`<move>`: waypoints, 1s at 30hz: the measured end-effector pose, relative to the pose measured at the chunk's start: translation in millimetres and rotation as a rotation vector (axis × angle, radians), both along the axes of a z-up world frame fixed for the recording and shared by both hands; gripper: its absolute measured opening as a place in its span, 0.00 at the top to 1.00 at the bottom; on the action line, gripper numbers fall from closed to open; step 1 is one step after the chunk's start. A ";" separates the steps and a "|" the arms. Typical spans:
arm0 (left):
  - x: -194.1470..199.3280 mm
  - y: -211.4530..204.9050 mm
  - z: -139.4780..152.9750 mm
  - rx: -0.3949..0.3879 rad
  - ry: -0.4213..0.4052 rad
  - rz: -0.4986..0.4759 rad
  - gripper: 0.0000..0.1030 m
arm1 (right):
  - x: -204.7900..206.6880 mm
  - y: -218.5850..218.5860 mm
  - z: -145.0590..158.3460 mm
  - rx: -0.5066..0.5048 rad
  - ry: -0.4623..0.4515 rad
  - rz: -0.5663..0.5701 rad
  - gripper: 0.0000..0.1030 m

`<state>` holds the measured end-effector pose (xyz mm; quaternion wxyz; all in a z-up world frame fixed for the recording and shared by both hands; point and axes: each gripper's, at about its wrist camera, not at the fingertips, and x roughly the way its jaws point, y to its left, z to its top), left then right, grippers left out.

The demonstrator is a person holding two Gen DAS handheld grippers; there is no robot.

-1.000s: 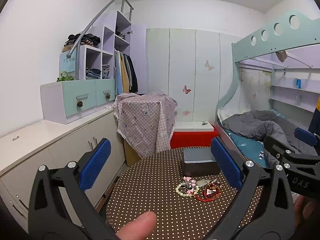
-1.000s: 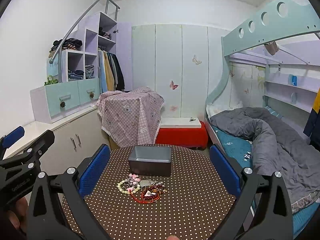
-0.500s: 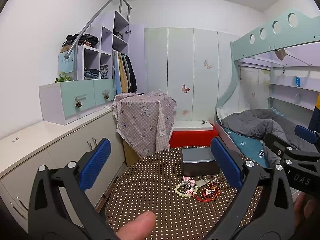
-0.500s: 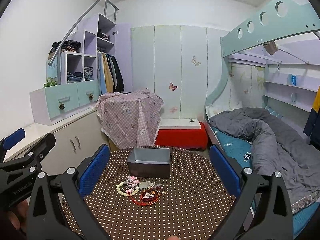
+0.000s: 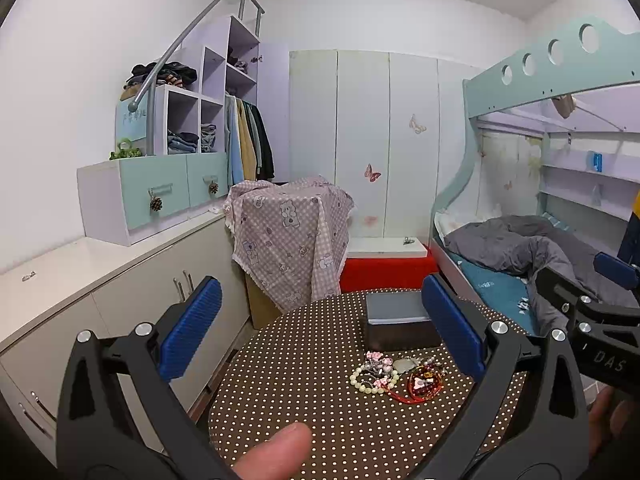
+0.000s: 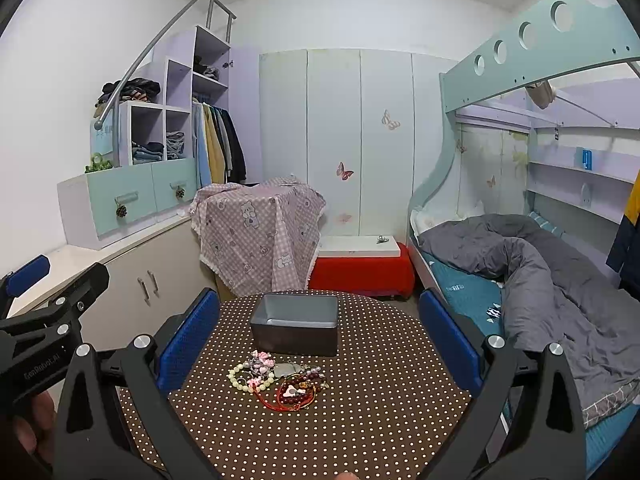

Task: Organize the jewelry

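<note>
A bunk bed (image 6: 532, 264) with a rumpled grey duvet (image 6: 560, 280) fills the right side of the room, and a white wardrobe (image 6: 360, 140) with butterfly stickers stands along the far wall; a low cabinet (image 5: 100, 280) runs down the left wall, with a checked cloth (image 6: 260, 232) draped over something at its far end; in front sits the round bench (image 6: 380, 420), covered in a brown cloth with pale dots; toward its far edge stands an open dark grey box (image 6: 296, 326), upright and holding nothing that can be seen; the left gripper (image 5: 320, 332) hovers above the near left part of the bench, its blue-padded fingers (image 5: 192, 328) spread wide apart and gripping nothing; the right gripper (image 6: 320, 332) hangs over the near edge, its fingers (image 6: 450, 340) equally wide and also bare; just on the near side of the box lies the jewelry (image 6: 276, 380) in a loose heap on the cloth, apart from both grippers; in it a pale bead bracelet (image 6: 240, 380) lies on the left, a red bead bracelet (image 6: 296, 394) on the right, and small pink charms (image 6: 262, 360) nearest the box.
</note>
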<state>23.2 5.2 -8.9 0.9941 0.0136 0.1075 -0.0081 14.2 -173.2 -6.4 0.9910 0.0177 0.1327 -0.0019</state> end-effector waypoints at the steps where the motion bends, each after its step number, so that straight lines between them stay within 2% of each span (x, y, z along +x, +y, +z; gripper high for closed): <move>1: 1.3 0.7 -0.6 0.001 0.007 0.003 0.05 | 0.8 -0.2 -0.4 0.000 0.002 -0.001 0.08; 7: 20.1 5.0 -15.0 0.013 0.061 0.017 0.05 | 13.2 -2.9 -13.2 -0.008 0.042 0.005 0.08; 16: 102.8 17.1 -100.9 0.003 0.369 0.024 0.05 | 50.4 -15.0 -72.1 0.007 0.221 0.012 0.08; 25: 163.3 -2.3 -160.2 0.073 0.527 -0.045 0.05 | 80.2 -24.3 -123.5 0.024 0.367 0.030 0.08; 30: 188.9 -13.4 -176.4 0.119 0.594 -0.072 0.05 | 93.3 -29.5 -138.2 0.045 0.411 0.038 0.08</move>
